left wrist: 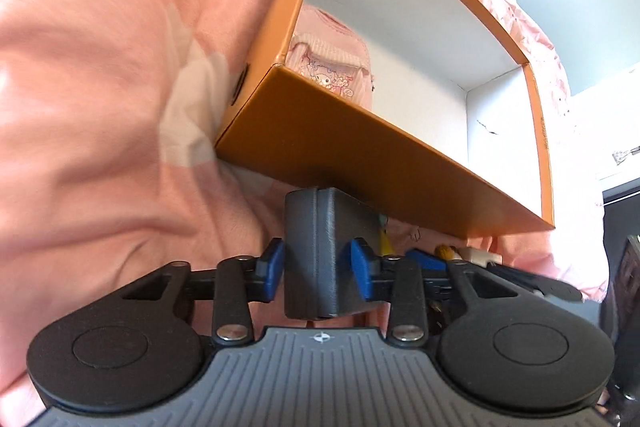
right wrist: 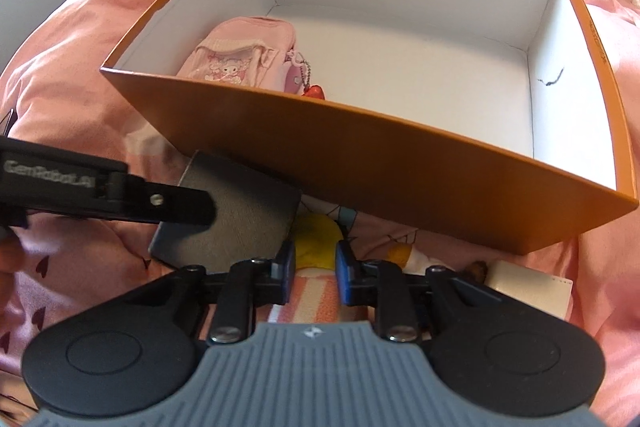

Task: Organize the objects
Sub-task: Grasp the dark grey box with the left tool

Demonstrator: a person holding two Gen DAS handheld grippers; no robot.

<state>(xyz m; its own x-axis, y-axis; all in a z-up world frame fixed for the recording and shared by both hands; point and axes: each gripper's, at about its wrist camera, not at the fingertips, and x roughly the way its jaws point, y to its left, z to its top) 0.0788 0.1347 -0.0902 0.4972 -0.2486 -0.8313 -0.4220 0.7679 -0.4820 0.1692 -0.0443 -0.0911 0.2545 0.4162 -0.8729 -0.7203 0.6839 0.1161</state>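
- Left gripper [left wrist: 318, 263]: its blue pads [left wrist: 274, 269] press on both sides of a dark grey case [left wrist: 320, 247] and hold it upright on edge between them.
- Seen from the right wrist camera, the same case [right wrist: 244, 215] sits to the left of the right gripper and ahead of it, with the left gripper's black finger [right wrist: 176, 205] laid across its face.
- The top edge of the case is just below the near wall of an orange box [left wrist: 380, 155] — whether the two touch cannot be told.
- Right gripper [right wrist: 316, 275]: its jaws stand narrowly apart around a soft toy [right wrist: 316, 291] with a yellow top and orange-and-white stripes. The blue pads [right wrist: 346, 279] lie close to the toy's sides; whether they press on it cannot be told.
- The orange box [right wrist: 400, 167] with its white inside lies directly ahead of both grippers, open at the top.
- Inside the box, in its far left part, lies a pink pouch [right wrist: 236, 55] with a cartoon print and a bead chain with a red charm [right wrist: 314, 93].
- To the right of the right gripper, near the box wall, lies a white block [right wrist: 528, 291] with a small brown thing [right wrist: 478, 269] just beside it.
- Everything rests on a pink bedspread [right wrist: 80, 75] — creased, with small dark heart marks.
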